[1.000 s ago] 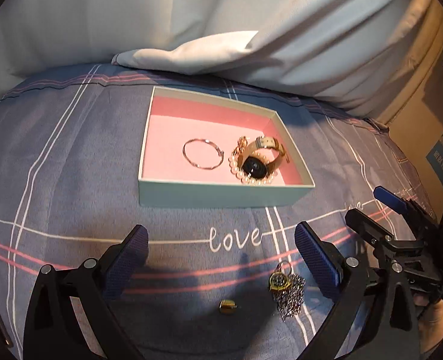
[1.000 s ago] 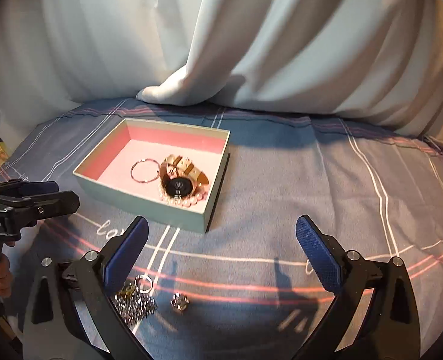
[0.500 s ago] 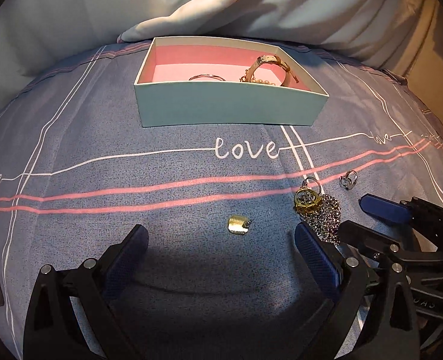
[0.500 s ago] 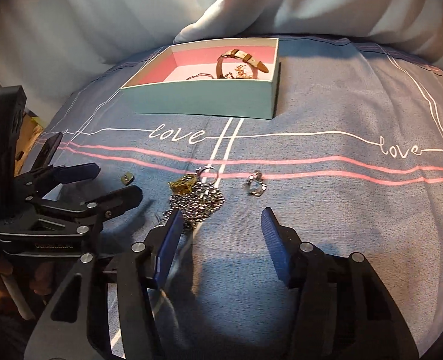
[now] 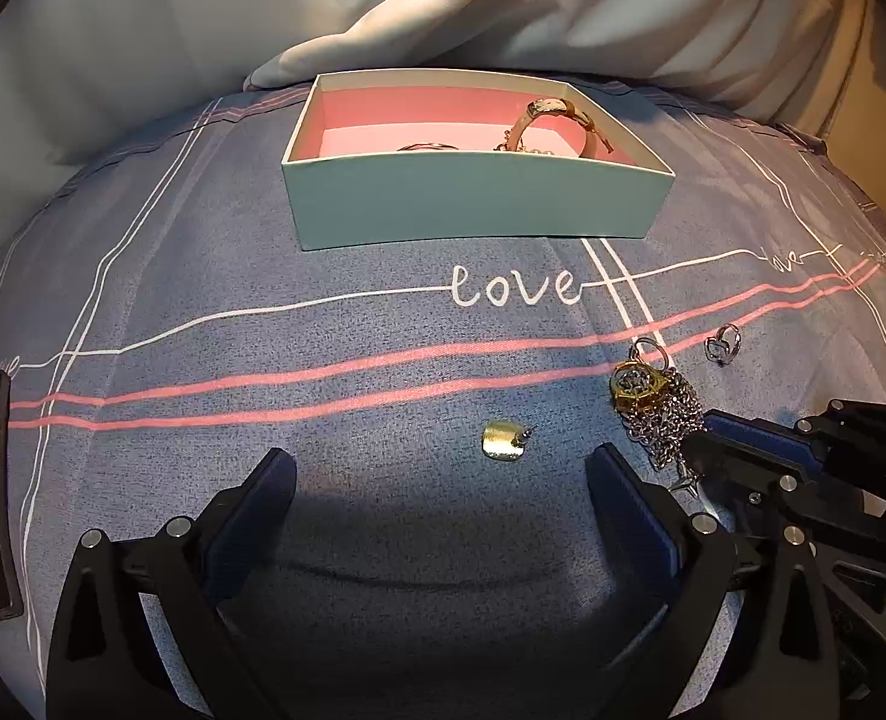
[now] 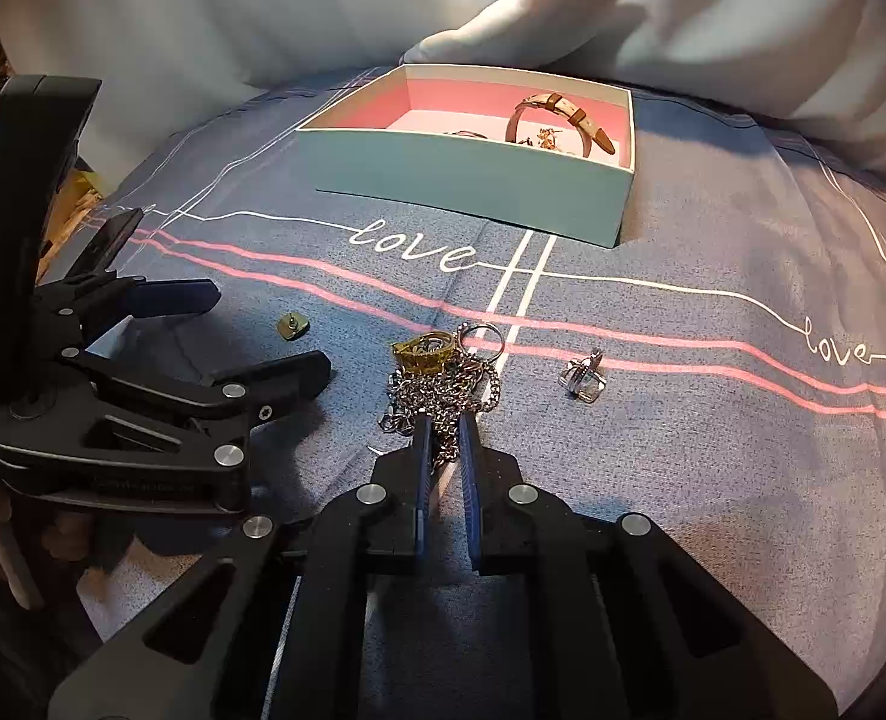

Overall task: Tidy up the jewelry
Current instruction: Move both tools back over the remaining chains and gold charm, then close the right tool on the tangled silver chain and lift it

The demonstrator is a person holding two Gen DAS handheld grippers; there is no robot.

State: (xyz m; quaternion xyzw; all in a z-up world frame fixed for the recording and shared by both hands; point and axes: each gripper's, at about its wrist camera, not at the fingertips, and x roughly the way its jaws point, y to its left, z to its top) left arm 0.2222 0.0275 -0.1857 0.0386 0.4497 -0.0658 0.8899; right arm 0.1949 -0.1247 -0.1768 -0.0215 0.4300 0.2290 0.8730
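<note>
The right gripper point(image 6: 443, 429) is down on the blue-grey bedsheet point(image 6: 713, 450) with its blue-padded fingers pinched nearly together on the near end of a heap of silver metal chain point(image 6: 443, 387). A few links sit right between the pads, so it's clamped on the chain. A chunky gold ring point(image 6: 422, 351) and a thin silver key-ring loop point(image 6: 482, 336) sit on the far side of the same pile, touching it.

The left gripper point(image 5: 440, 495) hovers low over the sheet with its fingers spread wide and nothing between them. A small flat gold square charm point(image 5: 505, 441) lies just ahead of the gap, a bit toward its right finger. From the right wrist view that same charm point(image 6: 293, 325) sits between the left gripper's two black fingers.

A small silver ring with a stone point(image 6: 584, 377) sits on its own to the right of the chain pile, near it but not touching.

Further back is the mint-green cardboard box with pink lining point(image 5: 473, 204), sitting just past the white "love" lettering point(image 5: 515, 288). Inside it a tan leather watch strap point(image 6: 557, 111) stands up in a loop at the right end, with a thin hoop point(image 5: 428, 146) beside it that barely peeks over the wall. White bedding point(image 5: 503, 6) is bunched up behind the box.
</note>
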